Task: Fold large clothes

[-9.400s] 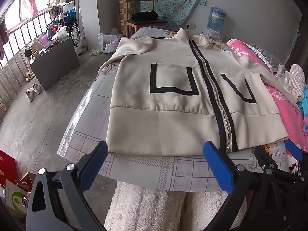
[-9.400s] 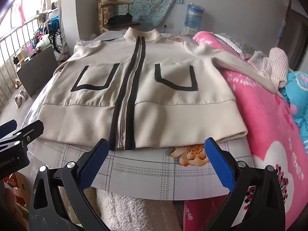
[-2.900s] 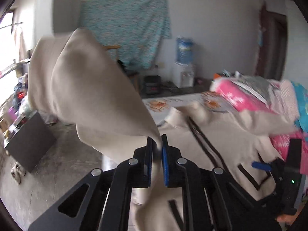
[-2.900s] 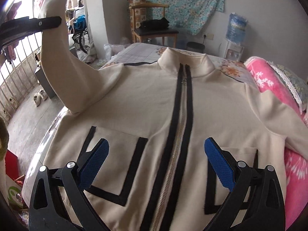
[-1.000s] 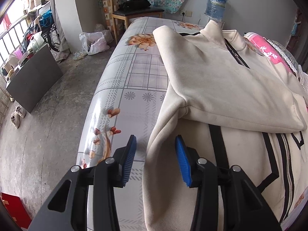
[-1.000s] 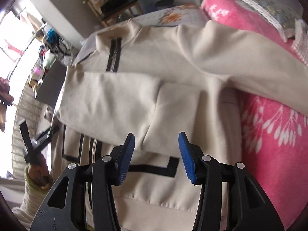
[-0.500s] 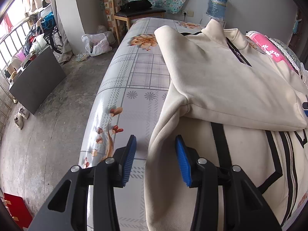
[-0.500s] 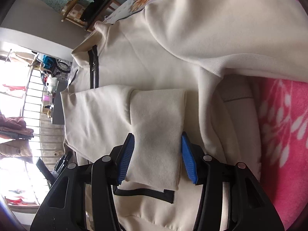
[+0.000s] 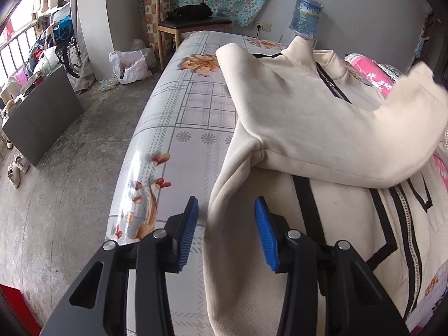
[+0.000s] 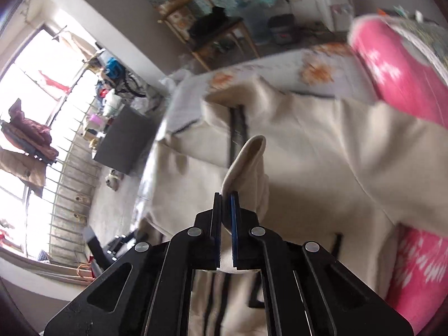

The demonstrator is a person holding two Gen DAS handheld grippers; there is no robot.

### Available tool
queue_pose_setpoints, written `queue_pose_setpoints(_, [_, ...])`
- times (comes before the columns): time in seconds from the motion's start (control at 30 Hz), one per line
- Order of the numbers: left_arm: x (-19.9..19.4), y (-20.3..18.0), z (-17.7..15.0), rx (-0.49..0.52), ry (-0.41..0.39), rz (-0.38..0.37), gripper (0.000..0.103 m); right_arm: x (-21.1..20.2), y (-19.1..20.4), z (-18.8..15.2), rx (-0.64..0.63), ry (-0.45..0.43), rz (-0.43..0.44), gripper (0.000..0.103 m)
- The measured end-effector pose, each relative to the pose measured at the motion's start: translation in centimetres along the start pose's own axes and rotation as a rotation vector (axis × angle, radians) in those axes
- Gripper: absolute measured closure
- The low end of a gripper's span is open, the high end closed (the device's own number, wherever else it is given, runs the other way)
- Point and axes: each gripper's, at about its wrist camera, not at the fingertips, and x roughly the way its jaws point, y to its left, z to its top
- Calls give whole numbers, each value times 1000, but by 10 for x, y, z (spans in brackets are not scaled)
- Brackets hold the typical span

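Note:
A cream zip jacket [image 9: 322, 224] with black trim lies front up on the flowered table cover [image 9: 193, 112]. One sleeve [image 9: 322, 128] is folded across its chest, and the cuff end [image 9: 420, 84] is lifted at the far right. My right gripper [image 10: 226, 218] is shut on that sleeve cuff [image 10: 246, 165], which stands up out of the jaws above the jacket body [image 10: 322, 173]. My left gripper [image 9: 225, 235] hangs open over the jacket's left side edge [image 9: 221, 196], with the fabric fold below the gap and the pads apart from it.
A wooden chair [image 9: 184, 25] with a black bag and a water bottle [image 9: 306, 18] stand beyond the table's far end. A pink flowered blanket [image 10: 392, 75] lies along the right. Grey floor [image 9: 61, 168], a dark cabinet [image 9: 42, 117] and a plastic bag [image 9: 128, 65] are at left.
My right gripper has shut on the folded sleeve's cuff and lifted it off the jacket; the view swung up toward the room. My left gripper has stayed open in place.

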Motion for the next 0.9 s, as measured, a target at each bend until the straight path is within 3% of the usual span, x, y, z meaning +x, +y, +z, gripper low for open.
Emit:
queue_pose_setpoints(0.13, [-6,3,-4,-35,-7,-24,62,17,138,55,-185,-23,192,100])
queue_pose_setpoints(0.27, [-8,5,0,-58,-12,-25,59,-2,281,73,-404,-107,434,102])
queue_pose_setpoints(0.33, [-7,4,4,-57,-22,-6,56,-14,318,72,-475,-152,494,102])
queue_pose_setpoints(0.4, [-4,3,8,-57,-28,26,56,-21,324,72,-494,-176,503,102])
queue_pose_setpoints(0.5, [5,6,12,-75,-24,93,56,-14,281,76,-459,-200,407,102])
queue_pose_setpoints(0.57, [11,9,13,-95,-18,140,57,-6,226,81,-381,-202,319,102])
queue_pose_setpoints(0.63, [14,12,14,-91,-24,168,66,1,156,84,-275,-200,217,102])
queue_pose_setpoints(0.7, [14,12,14,-79,-27,192,69,10,85,80,-158,-188,124,102])
queue_pose_setpoints(0.8, [13,11,11,-62,-29,208,70,27,-11,62,2,-138,0,102])
queue_pose_setpoints(0.9, [14,8,11,-53,-28,217,70,53,-74,39,110,-55,-73,102])
